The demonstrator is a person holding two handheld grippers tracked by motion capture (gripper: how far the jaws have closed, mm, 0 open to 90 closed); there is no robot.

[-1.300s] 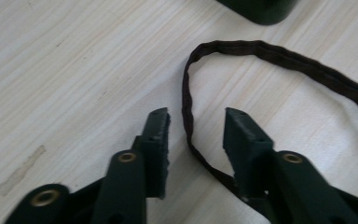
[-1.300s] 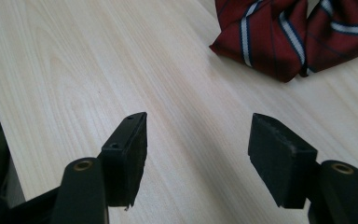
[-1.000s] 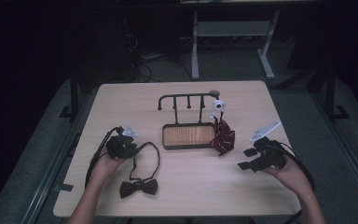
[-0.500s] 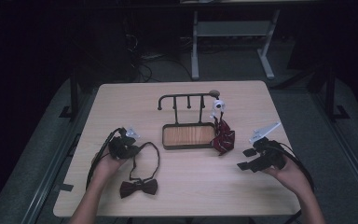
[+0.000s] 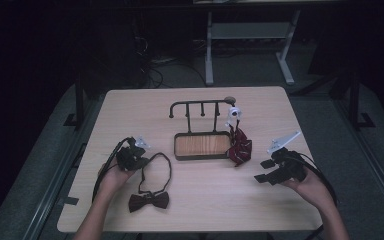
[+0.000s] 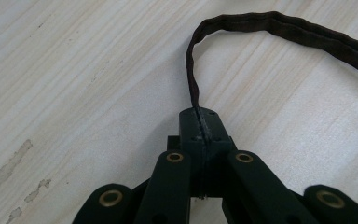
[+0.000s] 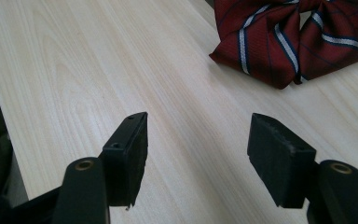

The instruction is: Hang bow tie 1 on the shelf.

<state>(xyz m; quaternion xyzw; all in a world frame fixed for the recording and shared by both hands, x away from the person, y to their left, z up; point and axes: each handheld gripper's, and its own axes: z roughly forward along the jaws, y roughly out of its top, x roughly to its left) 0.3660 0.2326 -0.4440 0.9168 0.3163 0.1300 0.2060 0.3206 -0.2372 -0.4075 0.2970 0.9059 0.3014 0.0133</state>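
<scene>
no text, label, brand, number or sign is showing legibly in any view; nothing readable is appearing on the table (image 5: pixel 190 200), the striped tie (image 7: pixel 298 42) or the gripper jaws.

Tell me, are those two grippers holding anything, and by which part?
The left gripper is shut on the dark bow tie's neck strap, pinching the thin band, not the bow. The right gripper is open and holds nothing.
</scene>
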